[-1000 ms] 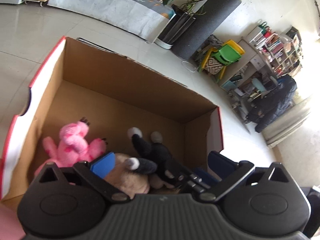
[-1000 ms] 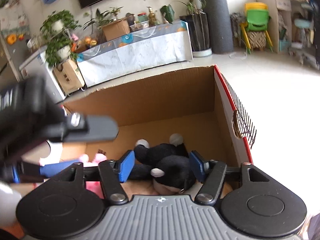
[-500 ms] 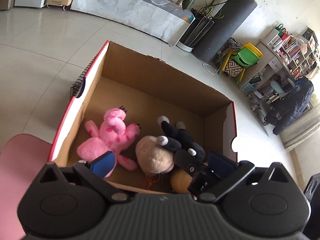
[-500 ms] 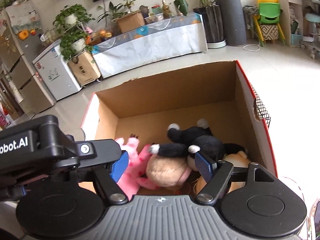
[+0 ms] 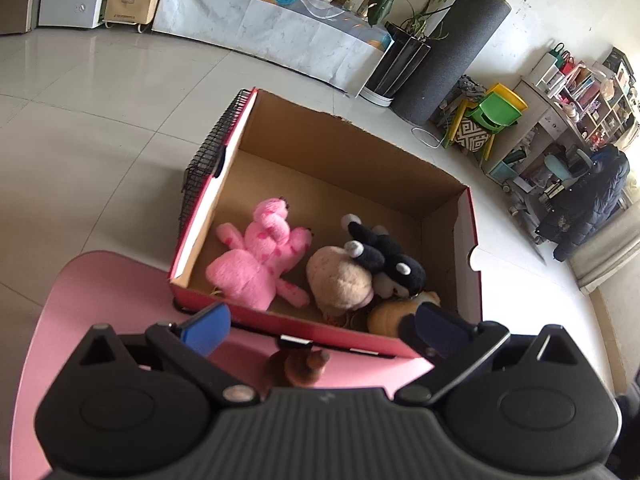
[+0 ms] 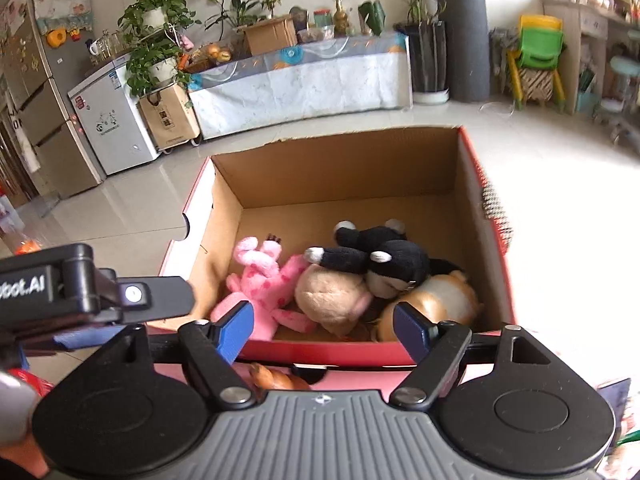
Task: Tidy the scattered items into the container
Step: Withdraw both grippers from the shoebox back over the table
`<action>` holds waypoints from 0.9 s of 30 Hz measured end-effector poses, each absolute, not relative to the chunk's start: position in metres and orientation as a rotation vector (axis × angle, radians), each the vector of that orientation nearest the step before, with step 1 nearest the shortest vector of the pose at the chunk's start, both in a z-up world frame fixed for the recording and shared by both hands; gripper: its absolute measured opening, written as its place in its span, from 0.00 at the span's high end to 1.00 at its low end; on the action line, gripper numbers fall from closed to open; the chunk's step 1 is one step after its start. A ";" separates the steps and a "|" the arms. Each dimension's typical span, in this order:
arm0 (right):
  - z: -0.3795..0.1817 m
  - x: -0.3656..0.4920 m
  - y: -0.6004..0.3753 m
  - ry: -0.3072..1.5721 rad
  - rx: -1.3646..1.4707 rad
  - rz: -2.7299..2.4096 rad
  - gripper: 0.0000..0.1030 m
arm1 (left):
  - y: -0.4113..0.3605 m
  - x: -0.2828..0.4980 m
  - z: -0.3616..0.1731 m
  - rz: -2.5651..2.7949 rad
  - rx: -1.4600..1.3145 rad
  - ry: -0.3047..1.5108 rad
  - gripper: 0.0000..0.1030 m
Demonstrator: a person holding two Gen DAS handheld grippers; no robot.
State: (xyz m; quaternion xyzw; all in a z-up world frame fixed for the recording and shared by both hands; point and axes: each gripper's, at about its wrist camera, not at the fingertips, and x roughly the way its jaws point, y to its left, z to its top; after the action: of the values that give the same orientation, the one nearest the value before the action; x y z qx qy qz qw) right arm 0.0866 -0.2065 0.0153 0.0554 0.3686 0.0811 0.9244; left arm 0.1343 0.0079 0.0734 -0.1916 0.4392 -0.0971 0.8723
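Observation:
A cardboard box (image 5: 340,152) (image 6: 340,168) with red outer walls stands on a pink table (image 5: 100,292). Inside it lie a pink plush (image 5: 260,256) (image 6: 260,280), a beige plush (image 5: 340,280) (image 6: 332,292), a black plush (image 5: 384,256) (image 6: 380,256) draped over the beige one, and an orange plush (image 5: 396,314) (image 6: 436,300). A small brown toy (image 5: 300,364) (image 6: 276,378) sits on the table just outside the near wall. My left gripper (image 5: 320,330) and right gripper (image 6: 324,332) both hover open over the near wall, holding nothing.
My left gripper's body (image 6: 120,296) shows at the left of the right wrist view. Black wire mesh (image 5: 208,152) hangs on one box side. Tiled floor surrounds the table. A covered bench (image 6: 300,80), plants, a dark pillar (image 5: 448,48), stacked small chairs (image 5: 488,116) and a seated person (image 5: 588,196) stand farther off.
Both grippers have drawn back and up out of the box. The black plush, between my right fingers a second ago, now lies free on the beige plush.

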 end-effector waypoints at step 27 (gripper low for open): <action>-0.034 0.003 -0.194 1.022 0.057 0.194 0.16 | 0.022 0.068 0.044 -0.167 -0.268 1.064 0.00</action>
State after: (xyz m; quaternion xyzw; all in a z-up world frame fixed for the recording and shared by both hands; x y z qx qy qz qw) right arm 0.0033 -0.1942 -0.0343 0.0271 0.4880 0.0927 0.8675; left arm 0.0683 0.0217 0.0437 -0.1270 0.5051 -0.0794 0.8499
